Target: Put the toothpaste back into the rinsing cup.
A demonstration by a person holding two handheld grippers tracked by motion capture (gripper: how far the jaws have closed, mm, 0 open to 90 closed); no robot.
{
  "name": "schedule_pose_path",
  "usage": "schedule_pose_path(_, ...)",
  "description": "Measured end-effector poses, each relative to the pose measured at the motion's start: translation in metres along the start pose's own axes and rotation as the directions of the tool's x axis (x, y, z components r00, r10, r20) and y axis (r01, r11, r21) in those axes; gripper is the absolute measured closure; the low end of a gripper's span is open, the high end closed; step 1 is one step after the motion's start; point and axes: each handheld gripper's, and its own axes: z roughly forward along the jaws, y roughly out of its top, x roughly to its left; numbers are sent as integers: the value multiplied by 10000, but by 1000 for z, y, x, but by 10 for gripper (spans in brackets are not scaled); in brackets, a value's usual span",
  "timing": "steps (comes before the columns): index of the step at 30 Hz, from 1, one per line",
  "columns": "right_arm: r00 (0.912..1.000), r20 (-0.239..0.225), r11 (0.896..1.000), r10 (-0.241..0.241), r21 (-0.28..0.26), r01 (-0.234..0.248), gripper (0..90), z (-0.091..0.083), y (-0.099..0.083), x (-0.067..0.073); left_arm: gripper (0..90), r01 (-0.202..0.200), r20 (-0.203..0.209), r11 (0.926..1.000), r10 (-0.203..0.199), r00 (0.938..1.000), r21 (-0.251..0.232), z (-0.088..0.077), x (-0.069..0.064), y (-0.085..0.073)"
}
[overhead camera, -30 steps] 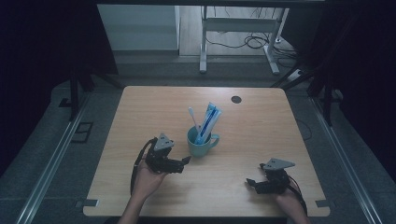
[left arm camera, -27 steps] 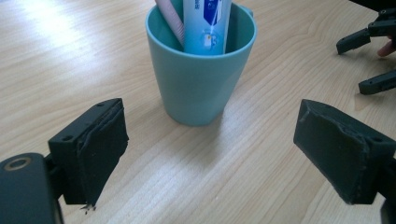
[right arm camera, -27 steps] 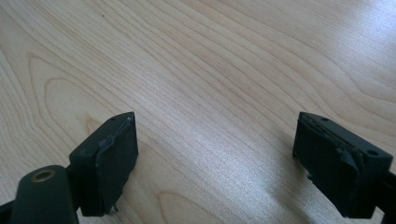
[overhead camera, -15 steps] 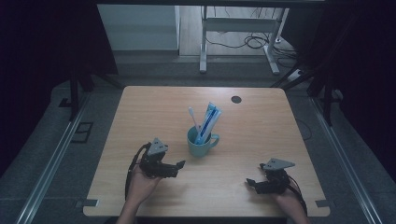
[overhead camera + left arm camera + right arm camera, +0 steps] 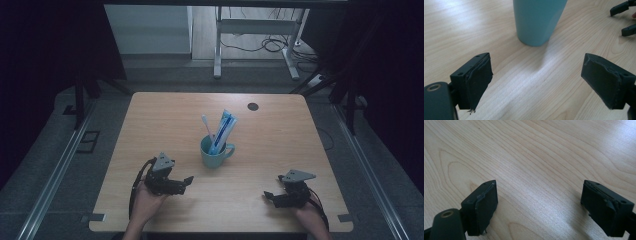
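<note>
The mug (image 5: 214, 153) stands mid-counter (image 5: 150, 115), straight ahead of the left tongs (image 5: 186, 181), which are nearer and spread wide, empty. The right tongs (image 5: 269, 197), also released, lie well apart from the mug.

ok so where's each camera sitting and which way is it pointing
High view: above the person's side, looking forward and down on the wooden table; both hands, left gripper and right gripper.
Left gripper view: on the left gripper, facing the teal mug; its open jaws.
Right gripper view: on the right gripper, facing bare tabletop; its open jaws.
Shared: high and left gripper views show the mug.
</note>
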Motion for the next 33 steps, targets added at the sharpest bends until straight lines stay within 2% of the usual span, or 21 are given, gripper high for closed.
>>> schedule_pose_path(8, 10000, 2, 10000, 19, 2, -19, 142, 0, 0, 0, 101, 118, -52, 9998, -117, 9999, 155, 5, 3, -16)
schedule_pose_path(22, 10000, 6, 10000, 1, -11, -1, 142, 0, 0, 0, 102, 366, 169, 9989, -371, 9992, 306, 17, 0, -35)
schedule_pose_path(33, 10000, 5, 10000, 1, -11, -1, 142, 0, 0, 0, 104, 170, 279, 9977, -189, 9994, 663, 30, -6, -44)
